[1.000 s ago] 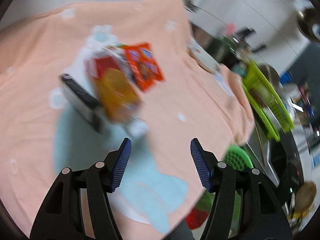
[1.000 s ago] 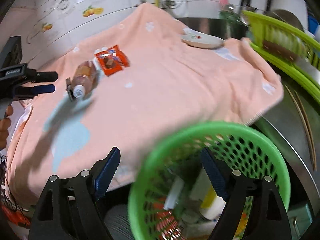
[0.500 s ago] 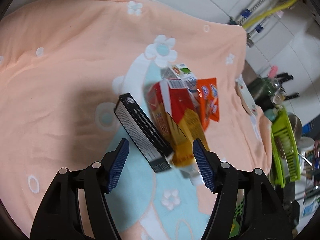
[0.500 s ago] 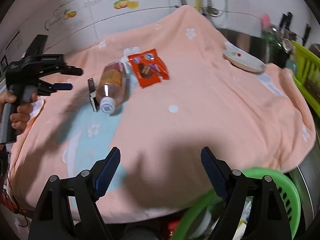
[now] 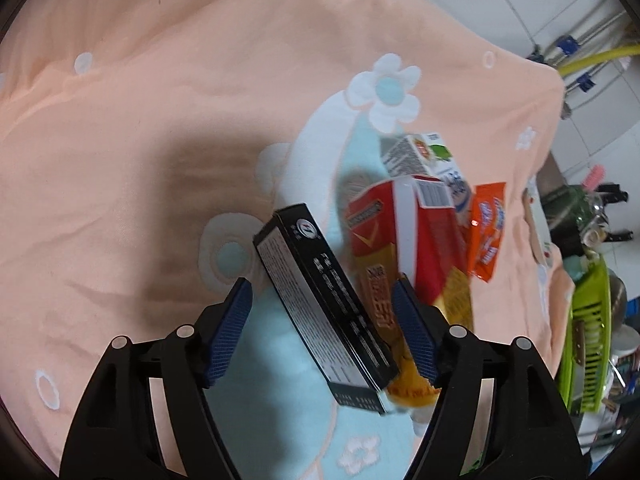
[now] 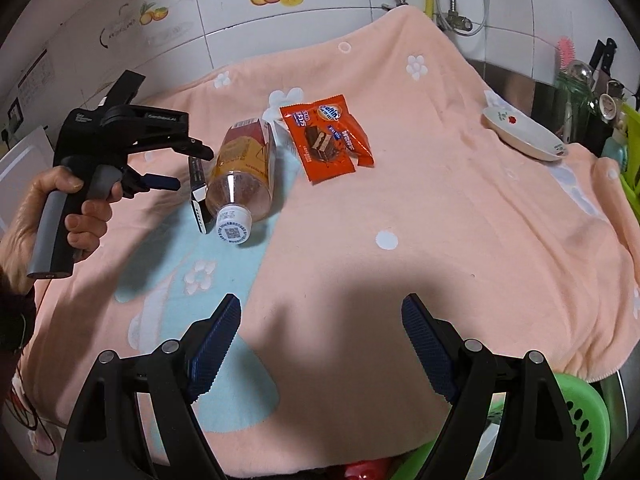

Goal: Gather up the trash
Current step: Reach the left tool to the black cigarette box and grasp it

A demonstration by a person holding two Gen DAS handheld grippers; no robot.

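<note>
Fleecy peach towel (image 6: pixel 440 208) drapes the bench; left tongs (image 5: pixel 320 336), spread, straddle a glossy black rectangular box (image 5: pixel 320 300) beside a ribbed plastic bottle (image 6: pixel 246 172); right tongs (image 6: pixel 320 344) gape empty.

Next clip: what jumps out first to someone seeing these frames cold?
The little heap of trash mid-towel: a black box lying against a red-and-yellow labelled bottle, with an orange snack wrapper just beyond. The left gripper is open with its fingers on either side of the box, and the peach flowered towel fills the background. The right gripper is open and empty.
</note>
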